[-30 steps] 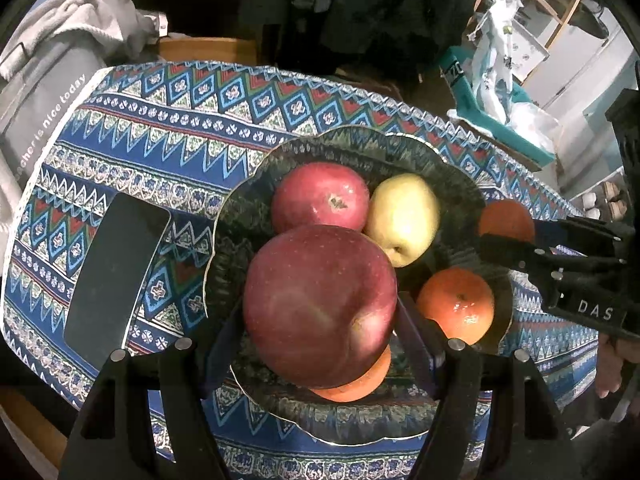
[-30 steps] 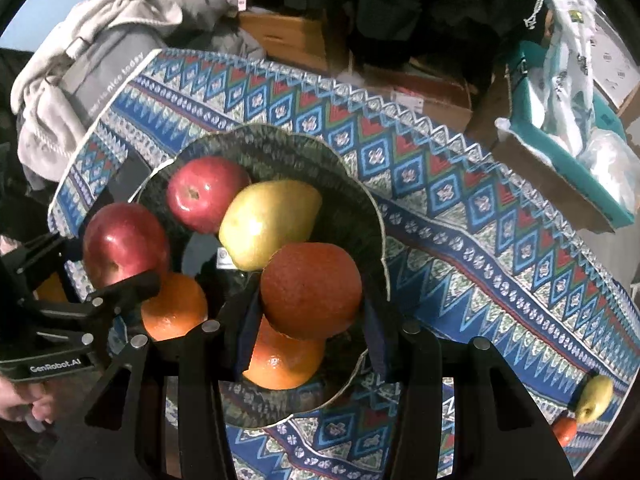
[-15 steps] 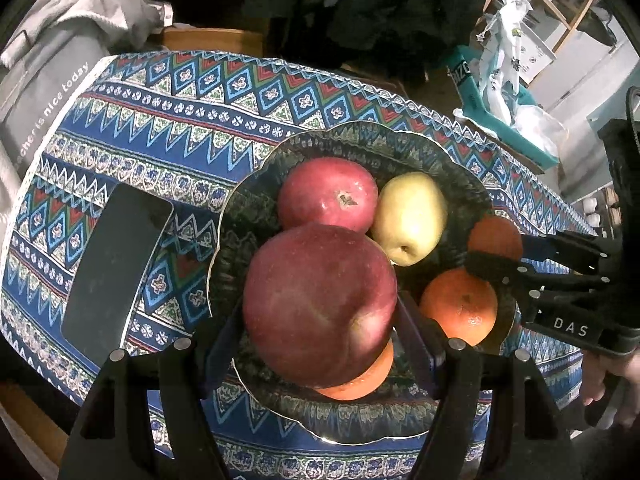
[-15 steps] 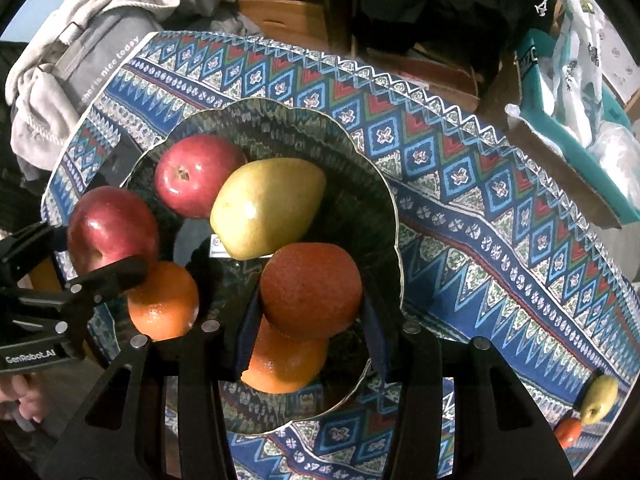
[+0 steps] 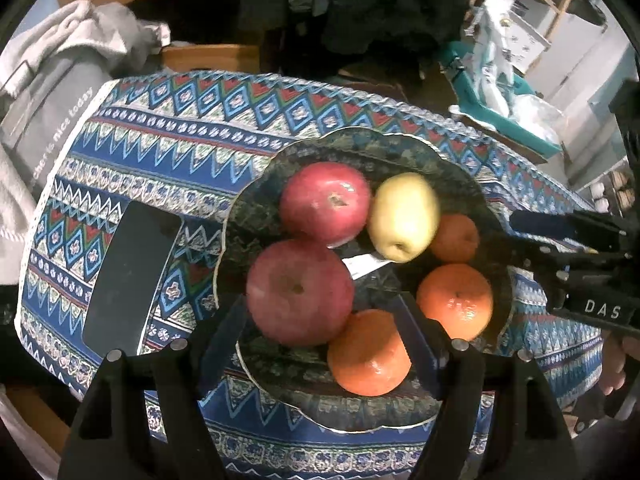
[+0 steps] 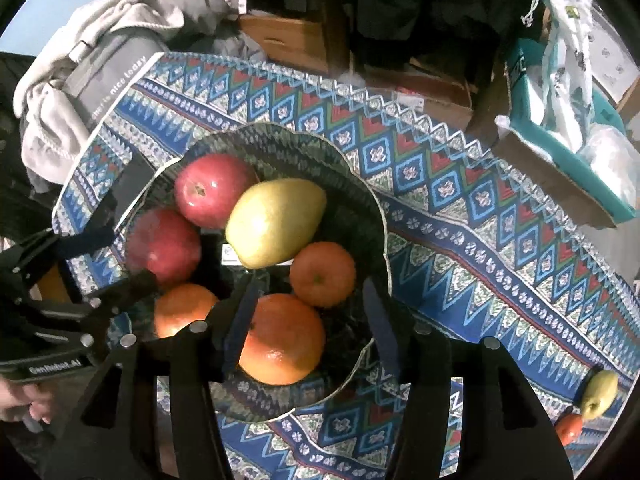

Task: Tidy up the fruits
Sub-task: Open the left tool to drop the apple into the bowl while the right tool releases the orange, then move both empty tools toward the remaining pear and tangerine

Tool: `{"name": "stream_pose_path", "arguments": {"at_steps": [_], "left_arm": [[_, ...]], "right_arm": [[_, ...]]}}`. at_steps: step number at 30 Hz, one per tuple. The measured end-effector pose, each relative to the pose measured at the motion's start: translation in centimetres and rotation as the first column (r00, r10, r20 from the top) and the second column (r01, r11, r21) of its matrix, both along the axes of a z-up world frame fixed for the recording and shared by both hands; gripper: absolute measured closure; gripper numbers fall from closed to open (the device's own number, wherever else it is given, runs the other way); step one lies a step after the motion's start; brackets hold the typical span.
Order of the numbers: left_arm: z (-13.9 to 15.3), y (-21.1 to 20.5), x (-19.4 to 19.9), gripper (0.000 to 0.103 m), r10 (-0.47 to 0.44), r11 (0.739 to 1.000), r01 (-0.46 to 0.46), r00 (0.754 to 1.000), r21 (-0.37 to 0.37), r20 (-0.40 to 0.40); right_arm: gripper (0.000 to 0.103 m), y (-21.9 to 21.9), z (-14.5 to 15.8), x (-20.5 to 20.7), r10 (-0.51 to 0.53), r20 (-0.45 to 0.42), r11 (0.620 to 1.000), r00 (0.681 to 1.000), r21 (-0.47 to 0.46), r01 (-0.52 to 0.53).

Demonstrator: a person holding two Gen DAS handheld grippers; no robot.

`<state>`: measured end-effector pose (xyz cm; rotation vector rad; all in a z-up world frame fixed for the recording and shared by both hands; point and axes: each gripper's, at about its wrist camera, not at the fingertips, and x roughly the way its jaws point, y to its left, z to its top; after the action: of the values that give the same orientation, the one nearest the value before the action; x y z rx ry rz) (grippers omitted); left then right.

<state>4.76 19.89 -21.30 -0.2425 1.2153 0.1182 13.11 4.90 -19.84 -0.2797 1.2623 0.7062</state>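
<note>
A dark scalloped bowl [image 5: 344, 148] [image 6: 360, 200] sits on the patterned cloth. It holds two red apples [image 5: 300, 292] [image 5: 324, 204], a yellow pear [image 5: 402, 216] [image 6: 276, 222] and three oranges [image 5: 368, 354] [image 5: 454, 302] [image 5: 456, 236]. My left gripper [image 5: 316, 340] is open just above the near red apple [image 6: 164, 246], which rests in the bowl. My right gripper [image 6: 306, 320] is open over a big orange [image 6: 282, 340], with the small orange [image 6: 322, 274] lying just beyond its fingertips.
A black phone [image 5: 130, 280] lies on the cloth left of the bowl. A pear [image 6: 600, 394] and an orange [image 6: 568, 428] lie at the cloth's right end. Grey clothes [image 6: 100, 48] are piled at the far left. Boxes and bags stand behind the table.
Both grippers have opened and drawn back. The red apple left my left gripper and the small orange left my right gripper; both now rest in the bowl.
</note>
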Motion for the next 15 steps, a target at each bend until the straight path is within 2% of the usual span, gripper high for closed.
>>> {"name": "stream_pose_path", "arguments": {"at_steps": [7, 15], "left_arm": [[1.8, -1.9, -0.2, 0.026, -0.047, 0.999, 0.046, 0.998, 0.029, 0.037], [4.0, -4.2, 0.0, 0.026, -0.081, 0.997, 0.081, 0.993, 0.008, 0.081]], "right_arm": [[0.044, -1.8, 2.4, -0.8, -0.003, 0.061, 1.000, 0.998, 0.011, 0.002], [0.038, -5.5, 3.6, -1.4, -0.034, 0.109, 0.999, 0.993, -0.009, 0.036]]}}
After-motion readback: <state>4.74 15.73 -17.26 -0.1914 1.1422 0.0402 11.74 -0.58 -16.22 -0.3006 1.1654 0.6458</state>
